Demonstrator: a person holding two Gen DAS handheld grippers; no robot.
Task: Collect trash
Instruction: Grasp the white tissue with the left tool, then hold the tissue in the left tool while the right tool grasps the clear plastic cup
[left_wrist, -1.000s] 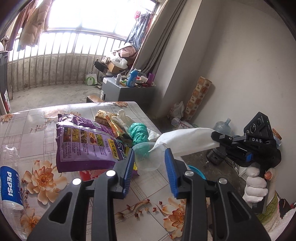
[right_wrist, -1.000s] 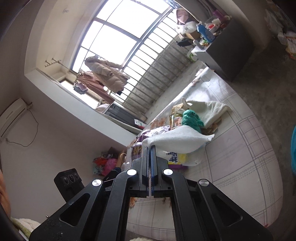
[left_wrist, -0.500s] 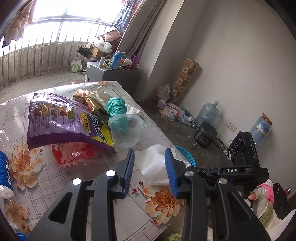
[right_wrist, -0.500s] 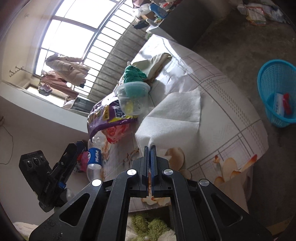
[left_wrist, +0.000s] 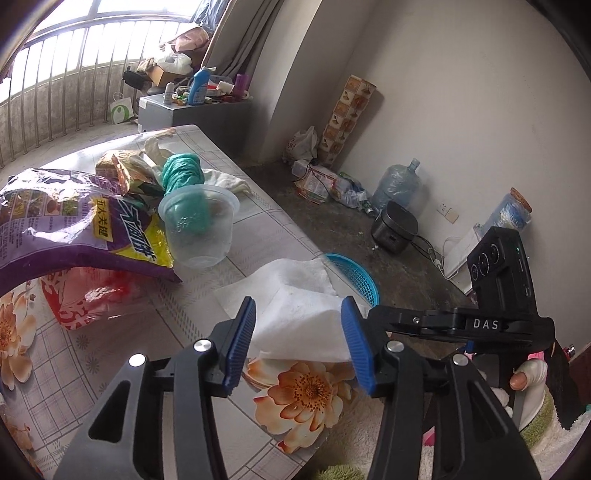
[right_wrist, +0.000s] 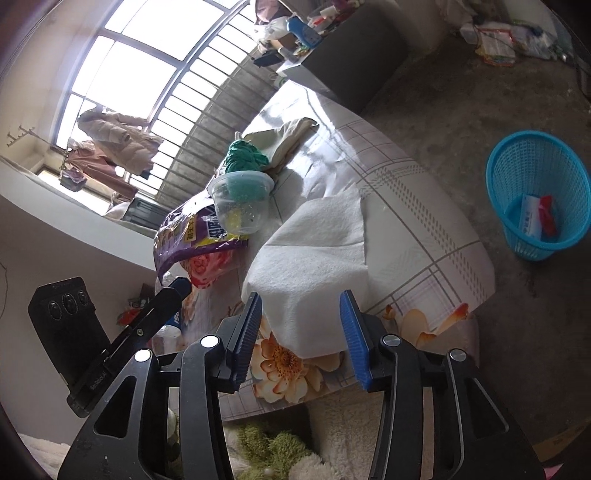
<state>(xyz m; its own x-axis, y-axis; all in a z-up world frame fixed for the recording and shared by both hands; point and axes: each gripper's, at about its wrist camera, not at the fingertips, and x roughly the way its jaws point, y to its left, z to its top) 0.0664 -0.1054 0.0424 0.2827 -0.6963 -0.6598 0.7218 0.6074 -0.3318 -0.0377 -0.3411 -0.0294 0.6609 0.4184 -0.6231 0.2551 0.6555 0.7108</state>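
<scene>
A white paper towel (left_wrist: 295, 306) lies on the flowered tablecloth (left_wrist: 110, 350) near the table's front corner; it also shows in the right wrist view (right_wrist: 317, 254). My left gripper (left_wrist: 297, 345) is open, its blue pads either side of the towel's near edge. My right gripper (right_wrist: 301, 334) is open just in front of the towel. A clear plastic cup (left_wrist: 197, 225), a purple snack bag (left_wrist: 66, 221), a green plastic wad (left_wrist: 183, 173) and a red bag (left_wrist: 85, 295) lie further back. A blue trash basket (right_wrist: 535, 195) stands on the floor beside the table.
A Pepsi bottle (right_wrist: 173, 321) lies at the table's left. A cloth (right_wrist: 288, 136) and wrappers (left_wrist: 122, 166) lie at the far end. On the floor are a water jug (left_wrist: 397, 184), a rice cooker (left_wrist: 393, 227) and litter by the wall.
My right gripper lowered the paper towel onto the table and opened, letting it go. My left gripper moved closer to the towel and stayed open.
</scene>
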